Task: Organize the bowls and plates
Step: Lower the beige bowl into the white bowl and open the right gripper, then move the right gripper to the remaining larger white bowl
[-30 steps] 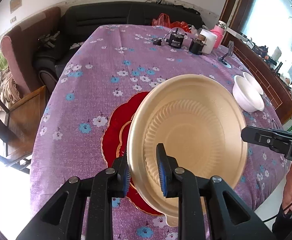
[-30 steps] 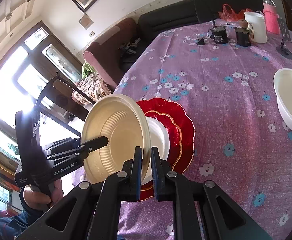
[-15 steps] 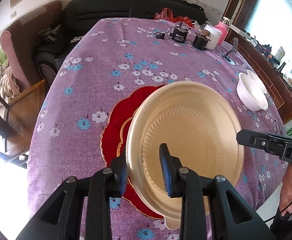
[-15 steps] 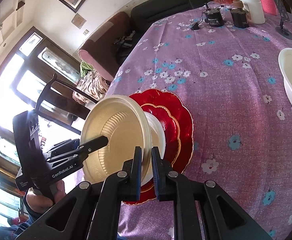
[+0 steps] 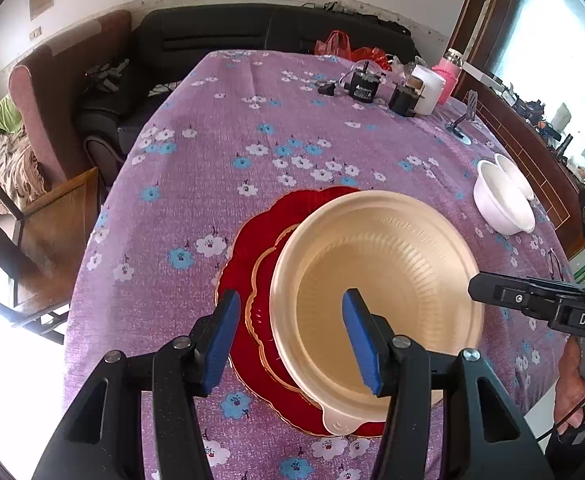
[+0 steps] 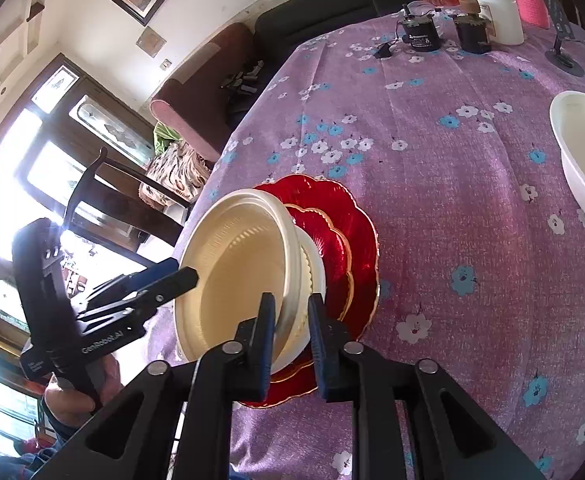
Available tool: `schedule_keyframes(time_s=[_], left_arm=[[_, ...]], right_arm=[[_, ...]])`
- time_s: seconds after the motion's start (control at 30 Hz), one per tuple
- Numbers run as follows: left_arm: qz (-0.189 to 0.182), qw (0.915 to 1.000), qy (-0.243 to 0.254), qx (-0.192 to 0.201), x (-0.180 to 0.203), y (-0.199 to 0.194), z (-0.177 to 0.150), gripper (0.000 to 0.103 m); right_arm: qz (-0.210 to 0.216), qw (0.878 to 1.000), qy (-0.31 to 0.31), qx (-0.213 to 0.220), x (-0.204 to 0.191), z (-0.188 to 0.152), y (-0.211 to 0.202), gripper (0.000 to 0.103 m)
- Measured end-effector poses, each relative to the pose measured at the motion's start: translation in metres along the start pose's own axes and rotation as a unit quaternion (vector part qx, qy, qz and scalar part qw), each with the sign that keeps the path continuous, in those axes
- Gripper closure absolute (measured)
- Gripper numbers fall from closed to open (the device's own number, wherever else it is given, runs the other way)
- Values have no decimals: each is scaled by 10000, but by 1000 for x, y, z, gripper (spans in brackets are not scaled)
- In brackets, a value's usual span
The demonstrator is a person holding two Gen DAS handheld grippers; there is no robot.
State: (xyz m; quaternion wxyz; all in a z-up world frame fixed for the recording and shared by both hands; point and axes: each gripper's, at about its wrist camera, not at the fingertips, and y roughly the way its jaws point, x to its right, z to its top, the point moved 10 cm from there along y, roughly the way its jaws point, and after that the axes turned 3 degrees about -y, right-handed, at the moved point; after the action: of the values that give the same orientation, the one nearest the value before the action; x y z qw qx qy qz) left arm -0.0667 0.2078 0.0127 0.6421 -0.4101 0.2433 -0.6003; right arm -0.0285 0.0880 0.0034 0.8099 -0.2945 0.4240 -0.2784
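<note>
A cream-gold ribbed bowl (image 5: 392, 280) (image 6: 236, 272) sits on a white bowl (image 6: 314, 264), which rests on two stacked red scalloped plates (image 5: 252, 248) (image 6: 352, 232). My left gripper (image 5: 292, 340) straddles the bowl's near-left rim, one blue pad outside and one inside. Its jaws are opening, and neither pad touches the rim. My right gripper (image 6: 292, 338) straddles the opposite rim. Its jaws are also opening, with a small gap on each side of the rim. From the right, the right gripper's fingers (image 5: 492, 292) reach the bowl's edge.
Two white bowls (image 5: 500, 200) (image 6: 584, 160) stand at the right of the purple flowered tablecloth (image 5: 220, 152). Black devices (image 5: 362, 86), a white jar (image 5: 428, 88) and a pink bottle (image 5: 446, 76) crowd the far end. A wooden chair (image 5: 52, 232) stands beside the left table edge.
The gold bowl went from held tilted above the stack to resting on it. Both grippers' jaws spread apart and let go of its rim, the left one much wider.
</note>
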Motion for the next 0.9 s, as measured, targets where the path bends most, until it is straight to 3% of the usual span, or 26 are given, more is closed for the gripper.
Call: schedule_keyframes(time_s=[0.43, 0.5, 0.9], left_arm=[[-191, 9988, 321, 320, 43, -14, 8, 46], [-230, 9982, 417, 356, 56, -15, 9, 46], [-542, 9933, 958, 358, 139, -11, 8, 43]], right_arm=[[55, 9975, 294, 639, 29, 4, -43, 75], [15, 9967, 340, 736, 36, 3, -51, 70], [-79, 9880, 896, 1258, 99, -5, -103, 70]])
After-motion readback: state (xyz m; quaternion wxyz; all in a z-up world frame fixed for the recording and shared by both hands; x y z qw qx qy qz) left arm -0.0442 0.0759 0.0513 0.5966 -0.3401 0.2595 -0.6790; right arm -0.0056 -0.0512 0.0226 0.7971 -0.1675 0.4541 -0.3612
